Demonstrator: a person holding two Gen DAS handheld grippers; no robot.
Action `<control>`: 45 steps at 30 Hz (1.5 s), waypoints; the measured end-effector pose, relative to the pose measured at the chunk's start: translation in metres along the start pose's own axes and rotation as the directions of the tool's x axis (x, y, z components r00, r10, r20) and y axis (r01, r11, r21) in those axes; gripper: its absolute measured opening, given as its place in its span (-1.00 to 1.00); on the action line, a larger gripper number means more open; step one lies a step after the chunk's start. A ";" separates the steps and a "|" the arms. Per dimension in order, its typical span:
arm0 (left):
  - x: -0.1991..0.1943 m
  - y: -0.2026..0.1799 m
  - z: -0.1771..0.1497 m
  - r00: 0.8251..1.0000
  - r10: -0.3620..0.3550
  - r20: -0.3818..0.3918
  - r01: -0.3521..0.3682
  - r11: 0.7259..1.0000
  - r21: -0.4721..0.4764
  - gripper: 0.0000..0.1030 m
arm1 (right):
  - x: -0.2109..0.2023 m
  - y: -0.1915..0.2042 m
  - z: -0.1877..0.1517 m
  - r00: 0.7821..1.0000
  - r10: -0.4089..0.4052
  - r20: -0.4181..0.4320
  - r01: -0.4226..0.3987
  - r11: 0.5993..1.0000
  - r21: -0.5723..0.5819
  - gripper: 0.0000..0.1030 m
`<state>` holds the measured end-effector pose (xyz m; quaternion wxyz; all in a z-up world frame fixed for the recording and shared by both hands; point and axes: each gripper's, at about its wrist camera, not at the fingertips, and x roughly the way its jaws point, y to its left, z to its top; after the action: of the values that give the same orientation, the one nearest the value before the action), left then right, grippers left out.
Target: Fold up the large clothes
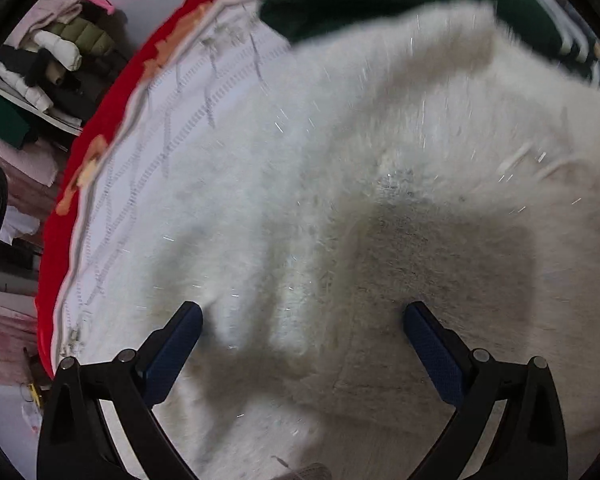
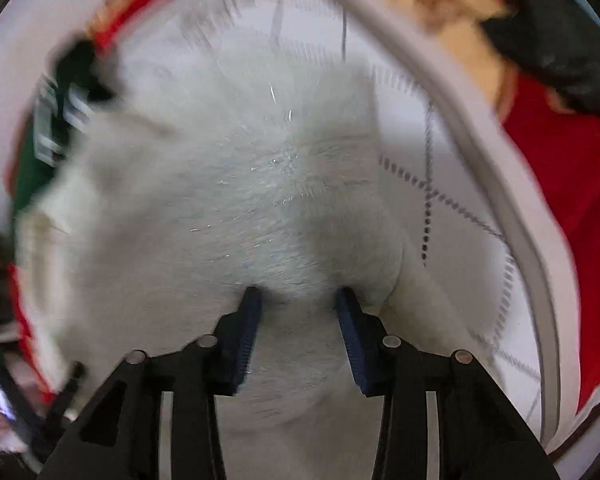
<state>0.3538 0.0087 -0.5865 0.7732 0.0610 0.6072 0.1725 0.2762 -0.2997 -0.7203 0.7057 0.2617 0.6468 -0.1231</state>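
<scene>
Two black grippers with blue pads point down at a fluffy white fleece garment (image 1: 340, 160) spread across a white quilted bed cover (image 1: 148, 184) with a red border: the left gripper (image 1: 302, 320) gapes wide, while the right gripper (image 2: 298, 300) stands narrower, its tips sunk in the pile.

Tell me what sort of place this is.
Probably a bedroom or a home clothes-sorting corner. A fluffy white garment lies on a quilted white cover edged in red, like a bed, and stacked folded clothes fill shelves beside it.
</scene>
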 end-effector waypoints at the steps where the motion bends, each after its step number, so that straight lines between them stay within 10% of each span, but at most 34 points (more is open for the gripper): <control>1: -0.002 0.002 -0.002 1.000 0.001 0.008 -0.001 1.000 -0.011 1.00 | -0.001 0.005 0.002 1.000 -0.018 0.005 0.018 1.000 -0.013 -0.14; 5: -0.031 0.043 -0.018 0.997 -0.075 -0.028 0.069 0.983 -0.172 1.00 | -0.025 0.029 -0.002 0.998 -0.050 -0.046 0.044 0.991 -0.126 -0.12; 9: -0.059 0.112 -0.069 0.980 -0.189 -0.070 0.139 0.887 -0.440 1.00 | -0.058 0.049 -0.041 0.996 0.018 -0.093 -0.037 0.977 -0.210 0.13; 15: -0.043 0.224 -0.187 0.939 -0.322 -0.119 0.098 0.583 -0.806 0.99 | -0.040 0.101 -0.097 0.969 0.044 -0.244 -0.124 0.938 -0.323 0.13; 17: -0.020 0.253 -0.228 0.927 -0.357 -0.113 0.058 0.436 -0.898 0.98 | -0.020 0.109 -0.104 0.961 0.035 -0.273 -0.133 0.928 -0.348 0.13; 21: 0.024 0.289 -0.279 0.907 -0.420 -0.034 0.039 0.163 -0.986 0.98 | 0.001 0.139 -0.120 0.960 0.035 -0.278 -0.148 0.905 -0.399 0.13; 24: 0.045 0.307 -0.293 0.919 -0.394 0.030 0.048 0.036 -0.998 0.95 | 0.020 0.160 -0.119 0.960 0.028 -0.279 -0.149 0.895 -0.421 0.13; 28: 0.040 0.331 -0.272 0.973 -0.230 0.028 0.049 0.087 -0.995 0.45 | 0.029 0.173 -0.124 0.961 0.024 -0.275 -0.147 0.888 -0.435 0.13; 35: 0.029 0.366 -0.231 0.997 -0.071 0.001 0.013 0.180 -0.984 -0.76 | 0.030 0.189 -0.130 0.976 -0.003 -0.220 -0.097 0.890 -0.446 0.13; 41: 0.023 0.387 -0.199 0.995 -0.032 0.098 0.103 0.268 -0.958 -0.91 | 0.022 0.189 -0.117 0.981 0.005 -0.194 -0.092 0.892 -0.443 0.13; 45: 0.047 0.382 -0.195 0.943 -0.194 0.272 0.309 0.198 -0.930 -0.57 | 0.020 0.186 -0.111 0.978 0.021 -0.206 -0.106 0.905 -0.411 0.13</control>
<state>0.1026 0.3587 -0.5633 0.6911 -0.5169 0.3371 0.3763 0.2798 -0.0829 -0.7038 0.6816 0.1355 0.7158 0.0686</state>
